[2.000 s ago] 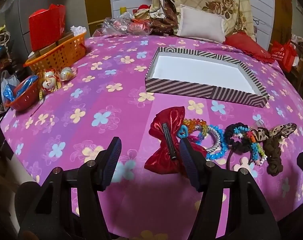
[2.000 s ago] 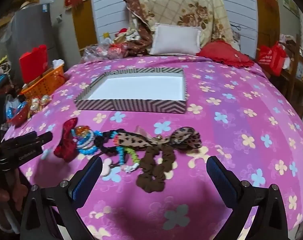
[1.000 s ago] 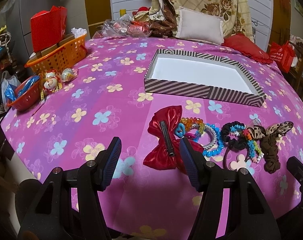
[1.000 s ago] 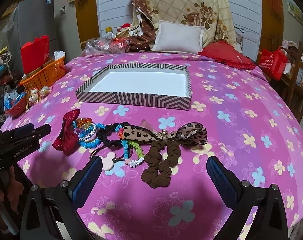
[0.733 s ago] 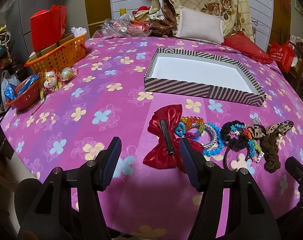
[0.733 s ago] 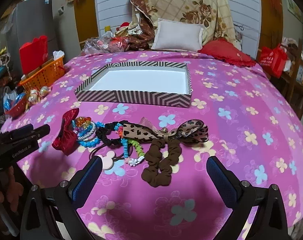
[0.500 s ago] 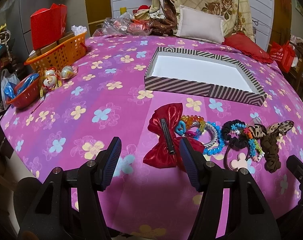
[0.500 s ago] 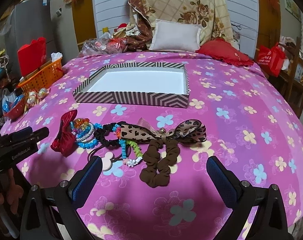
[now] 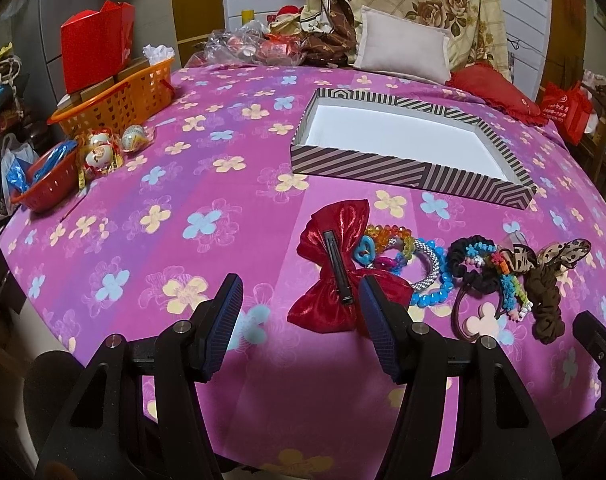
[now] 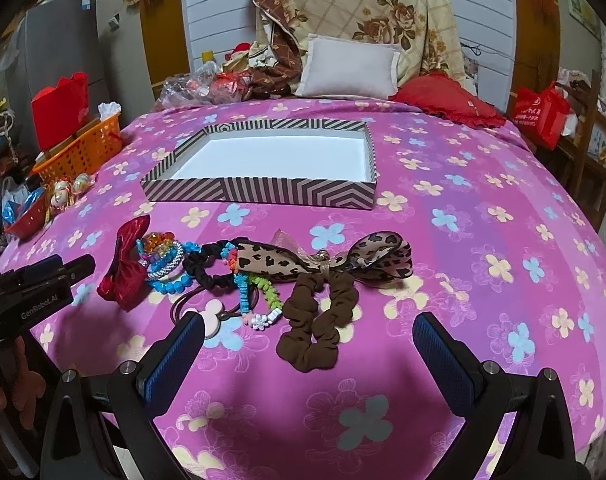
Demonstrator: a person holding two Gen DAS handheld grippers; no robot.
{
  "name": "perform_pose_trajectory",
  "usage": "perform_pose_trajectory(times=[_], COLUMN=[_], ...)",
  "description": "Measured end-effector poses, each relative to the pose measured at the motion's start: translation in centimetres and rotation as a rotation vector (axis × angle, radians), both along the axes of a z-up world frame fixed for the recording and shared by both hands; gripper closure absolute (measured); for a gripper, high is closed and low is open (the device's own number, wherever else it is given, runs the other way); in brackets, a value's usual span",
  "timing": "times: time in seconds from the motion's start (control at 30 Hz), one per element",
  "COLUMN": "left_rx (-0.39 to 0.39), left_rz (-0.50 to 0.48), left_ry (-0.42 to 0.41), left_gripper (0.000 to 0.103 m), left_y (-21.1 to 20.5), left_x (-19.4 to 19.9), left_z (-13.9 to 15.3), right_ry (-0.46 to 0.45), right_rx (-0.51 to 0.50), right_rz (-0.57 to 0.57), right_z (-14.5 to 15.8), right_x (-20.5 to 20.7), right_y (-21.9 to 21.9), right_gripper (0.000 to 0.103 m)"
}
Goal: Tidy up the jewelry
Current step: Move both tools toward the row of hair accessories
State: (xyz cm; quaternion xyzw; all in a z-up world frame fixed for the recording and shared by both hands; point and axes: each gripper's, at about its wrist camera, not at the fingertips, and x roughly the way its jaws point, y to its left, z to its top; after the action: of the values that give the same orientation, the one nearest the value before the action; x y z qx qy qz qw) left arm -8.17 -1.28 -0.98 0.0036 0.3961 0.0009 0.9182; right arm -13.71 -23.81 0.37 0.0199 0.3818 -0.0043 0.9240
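A row of hair accessories lies on the pink flowered cloth near the front edge: a red satin bow clip [image 9: 335, 268] [image 10: 126, 268], bead bracelets [image 9: 419, 268] [image 10: 165, 262], a black scrunchie [image 10: 205, 266], a leopard bow [image 10: 343, 260] and a brown scrunchie [image 10: 317, 326]. A striped, empty box [image 9: 403, 168] [image 10: 263, 190] sits behind them. My left gripper [image 9: 299, 312] is open and empty, its right finger just in front of the red bow. My right gripper [image 10: 307, 344] is wide open and empty, in front of the brown scrunchie.
An orange basket [image 9: 115, 98] with a red bag, a small red basket [image 9: 39, 184] and round ornaments [image 9: 115, 146] stand at the table's left edge. Pillows [image 10: 349, 68] and wrapped packets are piled at the back. The left gripper shows at the right wrist view's left edge [image 10: 39, 280].
Both grippers drifted only slightly; the views shifted a little. Nothing was taken hold of and both stayed open.
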Motion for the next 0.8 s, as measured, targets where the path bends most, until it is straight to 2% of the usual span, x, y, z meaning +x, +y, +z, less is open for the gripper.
perform_pose_trajectory(times=[0.8], left_rx=[-0.007], left_rz=[0.01], left_ry=[0.022], left_gripper=[0.043], left_y=[0.73], left_x=[0.2], left_z=[-0.6], right_ry=[0.023], right_rx=[0.008], right_rz=[-0.004], right_z=[-0.74], right_x=[0.54], right_y=[-0.22], right_gripper=[0.0])
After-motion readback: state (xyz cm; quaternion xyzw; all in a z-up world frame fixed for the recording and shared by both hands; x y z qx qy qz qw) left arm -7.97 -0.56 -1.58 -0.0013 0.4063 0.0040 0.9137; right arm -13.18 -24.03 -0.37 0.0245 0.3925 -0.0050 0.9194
